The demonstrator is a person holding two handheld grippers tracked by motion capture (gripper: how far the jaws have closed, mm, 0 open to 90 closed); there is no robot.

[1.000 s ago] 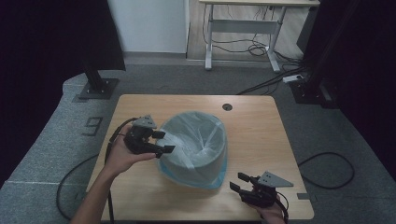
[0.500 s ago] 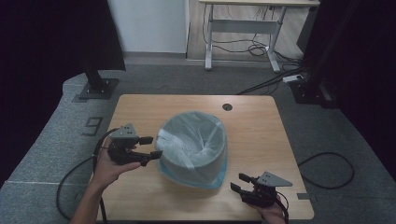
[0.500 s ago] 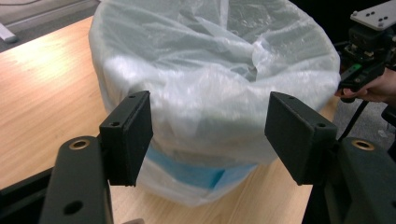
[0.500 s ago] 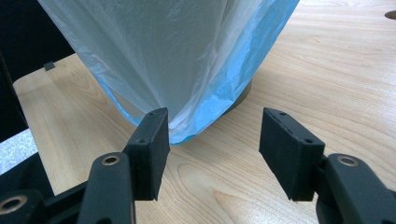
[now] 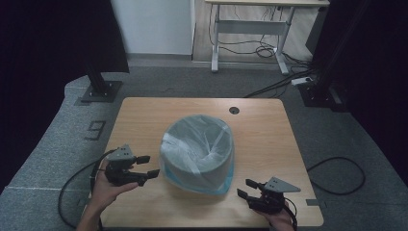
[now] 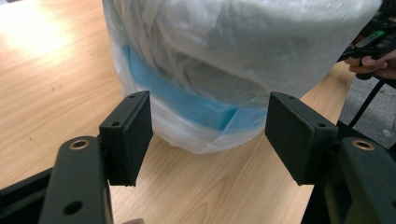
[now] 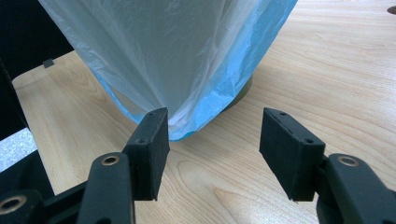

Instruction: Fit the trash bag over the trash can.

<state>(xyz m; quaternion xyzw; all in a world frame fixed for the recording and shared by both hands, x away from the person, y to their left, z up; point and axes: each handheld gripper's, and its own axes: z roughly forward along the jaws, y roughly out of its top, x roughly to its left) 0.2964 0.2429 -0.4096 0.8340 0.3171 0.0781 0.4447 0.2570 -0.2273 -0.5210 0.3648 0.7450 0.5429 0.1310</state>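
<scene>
Left gripper (image 5: 148, 166): jaws apart, nothing between the pads. It sits low over the worktop (image 5: 139, 115) at the left side, held in the person's left hand (image 5: 108, 190), jaws pointing toward the bin. In the left gripper view the two black pads (image 6: 128, 135) frame the lower wall of the bin without touching it; bare wood shows between pads and plastic.

Right gripper (image 5: 245, 188): jaws apart, empty. It rests near the front right corner of the worktop, held in the right hand (image 5: 281, 221), aimed toward the bin's base. In the right gripper view the hanging corner of the liner comes down just ahead of the left-hand pad (image 7: 152, 149); contact cannot be told.

Bin (image 5: 197, 154): round, grey, upright, near the middle of the worktop, between the two grippers. A translucent bag liner (image 5: 214, 139) with a blue tint is fitted over the rim and drapes down the outside; a blue band (image 6: 187, 100) of it wraps the lower wall.

Surroundings: a round cable hole (image 5: 234, 110) at the far edge of the worktop; grey carpet floor (image 5: 48, 159); a white desk frame (image 5: 250, 43) beyond.
</scene>
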